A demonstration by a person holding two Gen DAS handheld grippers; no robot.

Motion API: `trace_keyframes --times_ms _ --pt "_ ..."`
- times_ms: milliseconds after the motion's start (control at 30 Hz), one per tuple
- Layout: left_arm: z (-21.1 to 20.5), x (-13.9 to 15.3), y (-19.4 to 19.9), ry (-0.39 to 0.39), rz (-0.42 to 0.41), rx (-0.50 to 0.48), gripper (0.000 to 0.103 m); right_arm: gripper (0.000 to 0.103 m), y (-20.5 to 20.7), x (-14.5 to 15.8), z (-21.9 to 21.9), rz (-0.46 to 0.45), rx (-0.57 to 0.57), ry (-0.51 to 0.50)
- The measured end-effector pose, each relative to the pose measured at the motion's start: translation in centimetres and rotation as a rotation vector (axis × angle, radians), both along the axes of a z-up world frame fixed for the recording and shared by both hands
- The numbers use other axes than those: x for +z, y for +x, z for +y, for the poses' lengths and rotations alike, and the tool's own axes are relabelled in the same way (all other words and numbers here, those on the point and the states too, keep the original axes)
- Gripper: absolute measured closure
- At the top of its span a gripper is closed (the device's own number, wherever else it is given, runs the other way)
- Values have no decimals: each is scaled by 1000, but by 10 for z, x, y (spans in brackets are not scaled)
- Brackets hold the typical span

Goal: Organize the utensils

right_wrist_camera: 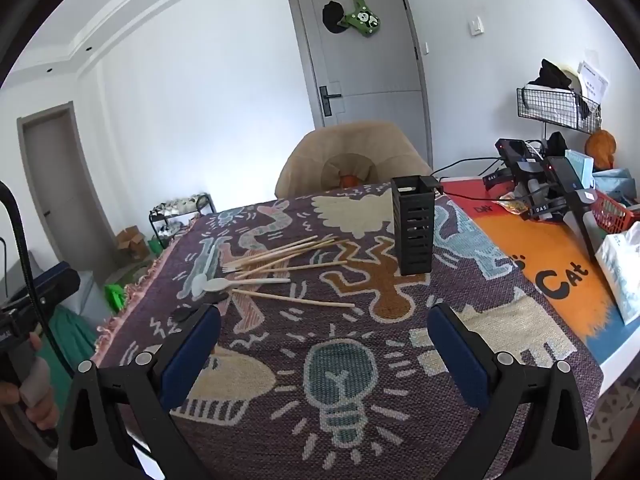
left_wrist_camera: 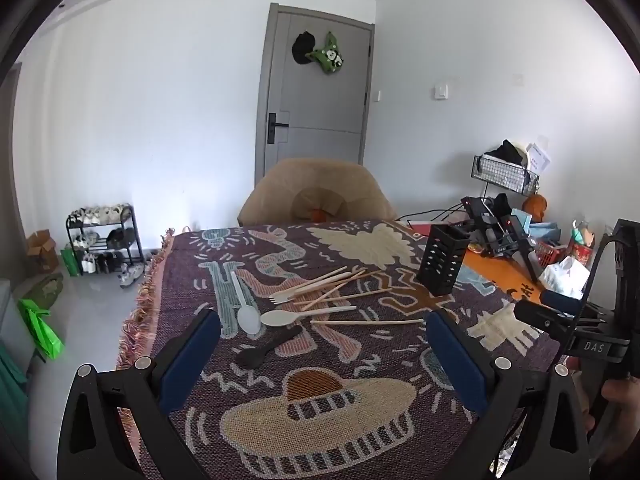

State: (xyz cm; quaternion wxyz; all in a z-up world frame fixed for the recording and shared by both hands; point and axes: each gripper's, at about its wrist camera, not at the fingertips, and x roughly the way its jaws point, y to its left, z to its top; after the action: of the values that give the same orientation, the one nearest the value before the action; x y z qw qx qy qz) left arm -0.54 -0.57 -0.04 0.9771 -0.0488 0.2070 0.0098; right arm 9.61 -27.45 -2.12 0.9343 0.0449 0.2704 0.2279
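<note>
A loose pile of utensils lies on the patterned tablecloth (left_wrist_camera: 340, 364): wooden chopsticks (left_wrist_camera: 340, 284), a wooden fork (left_wrist_camera: 288, 298), a cream spoon (left_wrist_camera: 280, 317), a white spoon (left_wrist_camera: 248, 318) and a black spoon (left_wrist_camera: 264, 350). The pile also shows in the right wrist view (right_wrist_camera: 280, 268). A black slotted utensil holder (left_wrist_camera: 442, 260) (right_wrist_camera: 413, 226) stands upright, right of the pile. My left gripper (left_wrist_camera: 324, 344) is open and empty, just short of the spoons. My right gripper (right_wrist_camera: 324, 338) is open and empty, nearer than the pile and holder.
A tan chair (left_wrist_camera: 320, 192) stands at the table's far edge. The table's right side holds black devices with cables (right_wrist_camera: 536, 184), a red basket (right_wrist_camera: 612, 212), a tissue pack (right_wrist_camera: 620, 268) and a wire rack (right_wrist_camera: 560, 104). A shoe rack (left_wrist_camera: 104, 236) stands by the wall.
</note>
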Motion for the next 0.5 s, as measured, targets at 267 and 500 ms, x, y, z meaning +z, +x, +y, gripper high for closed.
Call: trace_keyframes --times_ms 267,500 --pt "1 3 -1 -7 0 -3 1 0 -1 1 2 -13 2 -6" --pt "0 3 -1 -8 -3 -7 1 0 -1 0 2 -14 -2 -10"
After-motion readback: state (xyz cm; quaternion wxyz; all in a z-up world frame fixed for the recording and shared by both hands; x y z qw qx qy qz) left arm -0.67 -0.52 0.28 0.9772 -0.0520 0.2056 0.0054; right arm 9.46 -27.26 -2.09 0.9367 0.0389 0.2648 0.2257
